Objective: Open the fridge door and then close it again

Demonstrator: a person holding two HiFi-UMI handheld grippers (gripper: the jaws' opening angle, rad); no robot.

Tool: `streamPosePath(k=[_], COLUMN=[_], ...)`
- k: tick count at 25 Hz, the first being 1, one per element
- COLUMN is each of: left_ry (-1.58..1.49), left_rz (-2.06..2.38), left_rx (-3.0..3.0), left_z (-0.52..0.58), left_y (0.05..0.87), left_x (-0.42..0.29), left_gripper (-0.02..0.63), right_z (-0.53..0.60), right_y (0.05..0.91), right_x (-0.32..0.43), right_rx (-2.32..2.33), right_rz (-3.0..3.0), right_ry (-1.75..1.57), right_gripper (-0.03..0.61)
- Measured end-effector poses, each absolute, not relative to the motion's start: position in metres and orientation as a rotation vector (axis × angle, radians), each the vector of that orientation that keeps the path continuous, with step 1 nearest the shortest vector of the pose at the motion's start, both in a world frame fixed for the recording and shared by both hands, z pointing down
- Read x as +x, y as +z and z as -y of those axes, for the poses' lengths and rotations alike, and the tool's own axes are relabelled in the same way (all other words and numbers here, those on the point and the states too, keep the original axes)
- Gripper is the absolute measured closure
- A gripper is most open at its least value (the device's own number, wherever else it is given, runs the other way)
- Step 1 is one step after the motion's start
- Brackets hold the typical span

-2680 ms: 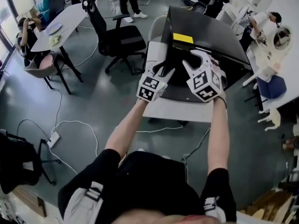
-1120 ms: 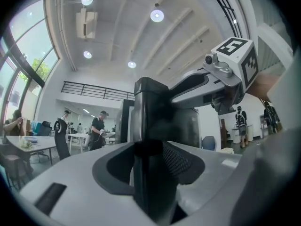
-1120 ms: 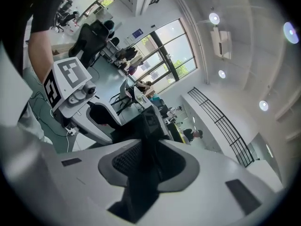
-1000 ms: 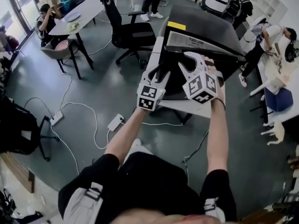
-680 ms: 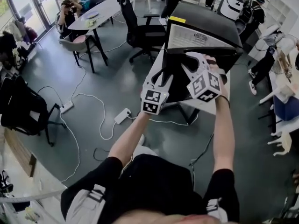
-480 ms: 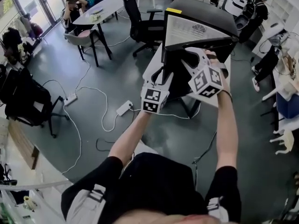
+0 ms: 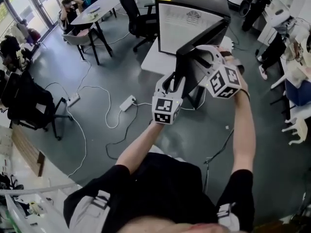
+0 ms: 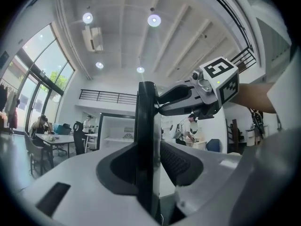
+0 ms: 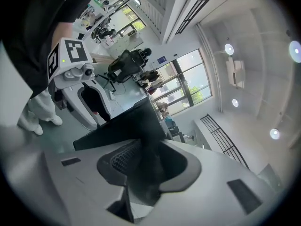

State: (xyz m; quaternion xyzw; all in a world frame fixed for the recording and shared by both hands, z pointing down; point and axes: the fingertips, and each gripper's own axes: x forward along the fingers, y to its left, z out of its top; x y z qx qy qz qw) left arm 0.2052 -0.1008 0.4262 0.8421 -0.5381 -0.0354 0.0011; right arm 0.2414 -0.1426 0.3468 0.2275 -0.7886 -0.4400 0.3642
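**Small black fridge [image 7: 190, 28] on the white tabletop [image 7: 150, 62], its flat black door [image 7: 212, 34] swung wide open**
The right gripper [image 7: 198, 57] clamps the door's free edge, though its jaws have just eased a little wider. The left gripper [image 7: 176, 80] straddles the same edge, its jaws just closing in but not yet pinching. With so light a hold, the edge could slip free mid-swing, or a hard pull could drag the fridge.

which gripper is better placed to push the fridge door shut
Left, probably. The left gripper straddles the door's upright free edge and its jaws have just been closing; the right gripper, higher up, sits tilted across the door and its jaws have just been opening.
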Motion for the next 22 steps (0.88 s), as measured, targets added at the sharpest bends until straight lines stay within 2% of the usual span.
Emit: streamPosePath(k=[12, 20, 22], left_ry=[-0.121, -0.076, -0.051], left_rz=[1.460, 1.318, 1.273], left_rx=[2.771, 2.822, 2.836], left_z=[0.043, 0.034, 0.030], left_y=[0.425, 0.424, 0.427], left_x=[0.299, 0.320, 0.323], left_gripper=[0.483, 0.508, 0.511], right_z=[0.103, 0.094, 0.096], right_y=[0.345, 0.338, 0.337], right_x=[0.329, 0.352, 0.360], right_rx=[0.653, 0.865, 1.042], right_rz=[1.958, 2.019, 2.094], right_ry=[-1.065, -1.003, -0.921], right_gripper=[0.476, 0.473, 0.582])
